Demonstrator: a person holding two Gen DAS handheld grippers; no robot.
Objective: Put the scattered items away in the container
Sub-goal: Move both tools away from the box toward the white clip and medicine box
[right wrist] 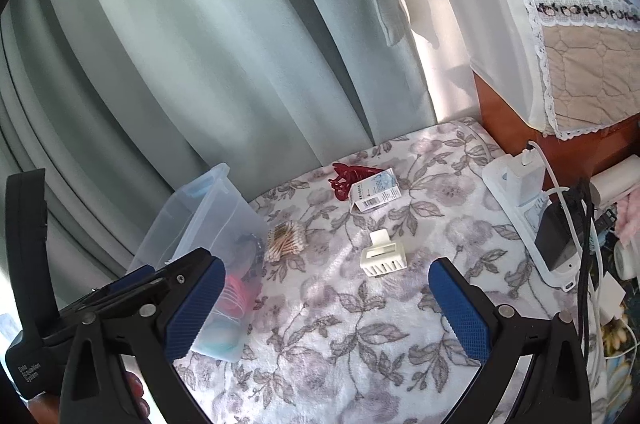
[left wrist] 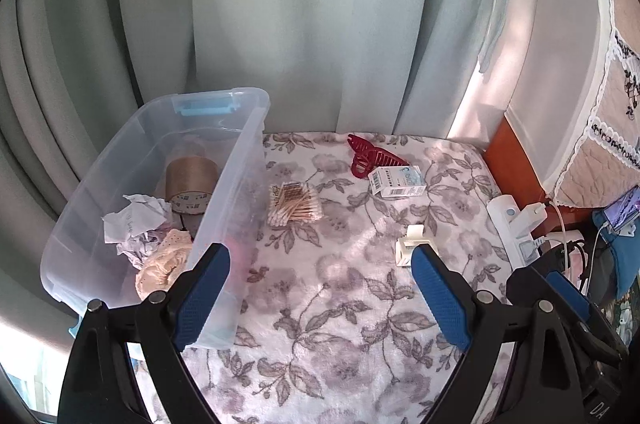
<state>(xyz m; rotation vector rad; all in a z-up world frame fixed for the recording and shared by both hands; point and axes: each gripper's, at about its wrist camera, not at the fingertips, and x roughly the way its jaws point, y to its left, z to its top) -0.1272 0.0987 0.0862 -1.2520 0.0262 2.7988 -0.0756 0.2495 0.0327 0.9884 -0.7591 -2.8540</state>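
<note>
A clear plastic bin (left wrist: pixel 236 160) (right wrist: pixel 188 220) stands at the left on a floral blanket (left wrist: pixel 340 304). It holds a roll of brown tape (left wrist: pixel 190 184), crumpled paper (left wrist: pixel 134 220) and a beige cloth (left wrist: pixel 164 264). On the blanket lie a pack of cotton swabs (left wrist: pixel 294 204) (right wrist: pixel 286 240), a red hair claw (left wrist: pixel 370 154) (right wrist: pixel 346 178), a small white box (left wrist: pixel 398 180) (right wrist: pixel 374 194) and a white hair claw (left wrist: pixel 408 244) (right wrist: pixel 382 254). My left gripper (left wrist: pixel 320 272) is open and empty, just short of the white claw. My right gripper (right wrist: pixel 326 288) is open and empty, near the white claw.
A white power strip (left wrist: pixel 516 224) (right wrist: pixel 528 208) with plugs and cables lies along the blanket's right edge. A wooden cabinet (right wrist: pixel 560 144) under a lace cover stands at the back right. Grey-green curtains (left wrist: pixel 260 24) hang behind. The left gripper's body (right wrist: pixel 80 304) shows beside the bin.
</note>
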